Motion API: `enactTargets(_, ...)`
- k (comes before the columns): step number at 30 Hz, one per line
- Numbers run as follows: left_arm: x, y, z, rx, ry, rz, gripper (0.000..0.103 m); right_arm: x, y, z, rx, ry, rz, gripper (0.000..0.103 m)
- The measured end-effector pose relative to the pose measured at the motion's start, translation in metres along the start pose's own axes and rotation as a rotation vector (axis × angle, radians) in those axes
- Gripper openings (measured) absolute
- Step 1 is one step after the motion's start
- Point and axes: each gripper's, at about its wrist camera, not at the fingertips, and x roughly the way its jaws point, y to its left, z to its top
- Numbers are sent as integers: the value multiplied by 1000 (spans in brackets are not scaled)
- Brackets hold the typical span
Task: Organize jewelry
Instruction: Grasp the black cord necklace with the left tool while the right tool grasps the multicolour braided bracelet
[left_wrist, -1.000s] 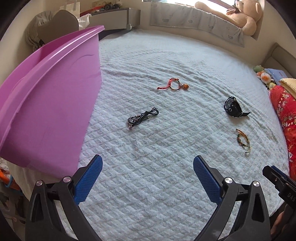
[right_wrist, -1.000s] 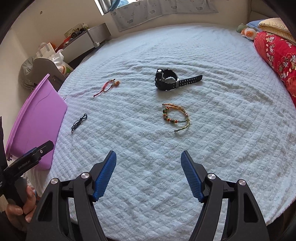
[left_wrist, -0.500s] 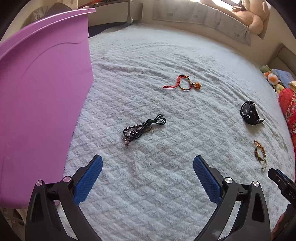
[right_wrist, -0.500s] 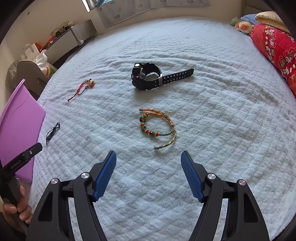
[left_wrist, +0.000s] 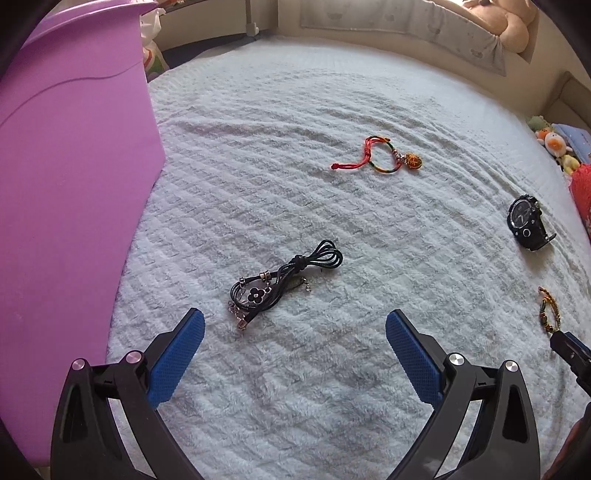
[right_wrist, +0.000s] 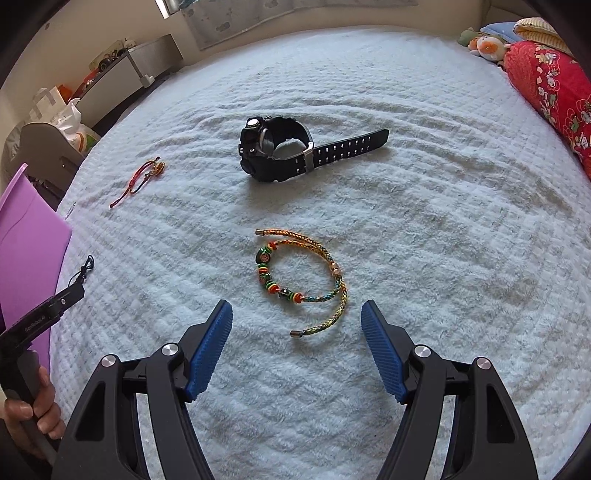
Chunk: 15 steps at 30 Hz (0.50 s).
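1. Low in the left wrist view, the left gripper (left_wrist: 293, 334) hangs over the white blanket (left_wrist: 332, 387) with its jaws spread wide and nothing between them. Just above and left of centre lies the black cord bracelet (left_wrist: 284, 282), a bundle of thin cords knotted at one end, with a flower charm and small metal pieces at the other. It looks light and limp, so I judge it will sag and dangle when lifted; the thick part near the knot seems the safest place to pinch, since the charms could slip off the pads. Higher up, right of centre, sits the red string bracelet (left_wrist: 384, 159); at the right edge are the black watch (left_wrist: 526, 223) and, lower, a sliver of the beaded bracelet (left_wrist: 550, 310). The purple bin (left_wrist: 70, 192) fills the left side, well apart from all of them.

2. Across the lower half of the right wrist view, the right gripper (right_wrist: 297, 330) is likewise gaping and empty, with the beaded bracelet (right_wrist: 304, 280) just above its fingertips, slightly inside the span. Its braided cord appears semi-stiff and holds a loop; the beads are hard and probably slick, so the plain braid on the right side is the better grip. The watch (right_wrist: 280, 151), at upper centre, looks heaviest and most rigid.
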Motion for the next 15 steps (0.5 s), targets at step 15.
enactTargets(15,31,7,16,-1,1,14,98,22,4,11,-40,-4,-54,69)
